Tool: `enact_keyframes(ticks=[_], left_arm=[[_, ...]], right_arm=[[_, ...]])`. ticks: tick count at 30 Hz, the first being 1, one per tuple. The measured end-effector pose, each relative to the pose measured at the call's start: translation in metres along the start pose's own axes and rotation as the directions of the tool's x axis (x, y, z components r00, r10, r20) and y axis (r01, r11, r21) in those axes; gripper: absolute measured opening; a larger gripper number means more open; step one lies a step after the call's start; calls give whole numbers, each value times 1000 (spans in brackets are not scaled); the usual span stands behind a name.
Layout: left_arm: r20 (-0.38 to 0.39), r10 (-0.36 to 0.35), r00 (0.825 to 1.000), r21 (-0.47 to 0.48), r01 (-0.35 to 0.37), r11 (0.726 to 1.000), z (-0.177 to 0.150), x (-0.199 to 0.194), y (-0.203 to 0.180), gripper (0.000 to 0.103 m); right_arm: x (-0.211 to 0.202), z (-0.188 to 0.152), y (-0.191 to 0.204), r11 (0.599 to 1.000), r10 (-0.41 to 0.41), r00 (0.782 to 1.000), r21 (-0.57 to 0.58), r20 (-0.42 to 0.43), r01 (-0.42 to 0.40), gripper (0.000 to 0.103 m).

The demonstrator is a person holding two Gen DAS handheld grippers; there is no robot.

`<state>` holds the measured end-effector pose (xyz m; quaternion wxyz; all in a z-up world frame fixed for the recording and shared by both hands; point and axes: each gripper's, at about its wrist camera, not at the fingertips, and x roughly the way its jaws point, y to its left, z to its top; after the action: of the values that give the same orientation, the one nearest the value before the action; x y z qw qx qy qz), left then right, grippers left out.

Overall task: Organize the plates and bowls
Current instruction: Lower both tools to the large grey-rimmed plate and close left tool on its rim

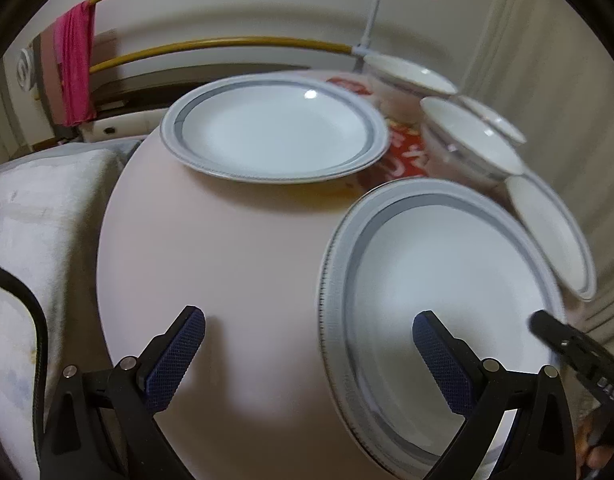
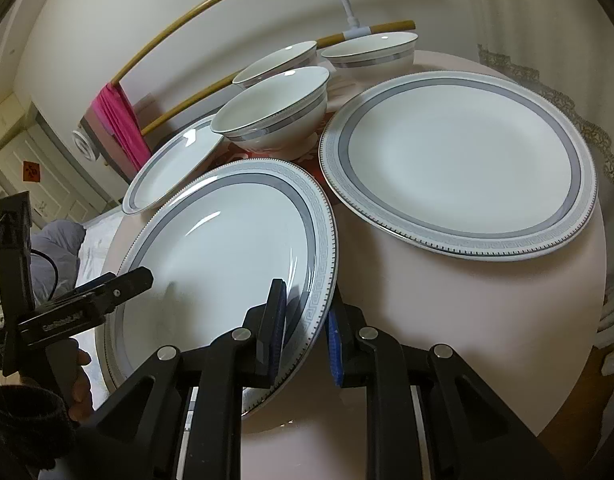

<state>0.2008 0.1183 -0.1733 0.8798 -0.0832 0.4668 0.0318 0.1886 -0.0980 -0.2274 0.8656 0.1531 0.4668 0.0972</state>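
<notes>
Three grey-rimmed white plates and three matching bowls sit on a round pink table [image 1: 235,248]. My right gripper [image 2: 305,330] is shut on the rim of the near plate [image 2: 223,264], one finger above and one below; that plate looks tilted. The same plate [image 1: 439,292] lies in front of my left gripper [image 1: 309,334], which is open and empty, its right finger over the plate's rim. A second plate [image 1: 273,128] [image 2: 171,172] lies farther away. A third plate [image 2: 459,160] [image 1: 555,232] lies at the right. The bowls [image 2: 273,110] [image 1: 467,136] stand behind.
A red patterned mat [image 1: 403,148] lies under the bowls. A gold rack with a pink cloth [image 1: 75,64] stands behind the table. A white padded surface [image 1: 39,208] lies to the left of the table. The right gripper's tip [image 1: 555,332] shows at the plate's right.
</notes>
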Motion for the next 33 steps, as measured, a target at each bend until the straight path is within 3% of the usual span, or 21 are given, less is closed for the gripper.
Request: enact_keyframes(ticks=[2, 7, 9, 12, 14, 20, 23, 26, 33], left_arm=[[-6, 2, 1000, 8, -2, 1000, 0, 4, -3, 102], [26, -95, 995, -35, 96, 995, -3, 1, 3, 100], [33, -91, 995, -36, 92, 995, -4, 1, 3, 96], [32, -44, 999, -7, 44, 999, -4, 1, 0, 78], [43, -23, 999, -3, 23, 1000, -5, 0, -1, 59], [44, -98, 994, 2, 98, 995, -7, -2, 0, 40], [43, -120, 992, 6, 119, 993, -8, -2, 1, 38], [30, -161, 986, -7, 161, 987, -8, -3, 5, 29], [22, -181, 983, -8, 181, 983, -10, -9, 10, 27]], right_arm=[[0, 0, 1, 1000, 0, 1000, -1, 2, 0, 19], [0, -1, -1, 1000, 18, 1000, 13, 6, -18, 19], [1, -1, -3, 999, 29, 1000, 21, 12, -29, 19], [1, -4, -3, 999, 34, 999, 2, 30, -34, 20], [1, -6, -6, 999, 48, 998, 10, 43, -48, 21], [3, -5, -1, 1000, 10, 999, 0, 35, -10, 21], [3, -4, -7, 999, 35, 999, 26, 34, -36, 21], [3, -4, -11, 997, 59, 998, 39, 30, -60, 20], [-1, -9, -3, 998, 57, 998, 33, 13, -57, 23]])
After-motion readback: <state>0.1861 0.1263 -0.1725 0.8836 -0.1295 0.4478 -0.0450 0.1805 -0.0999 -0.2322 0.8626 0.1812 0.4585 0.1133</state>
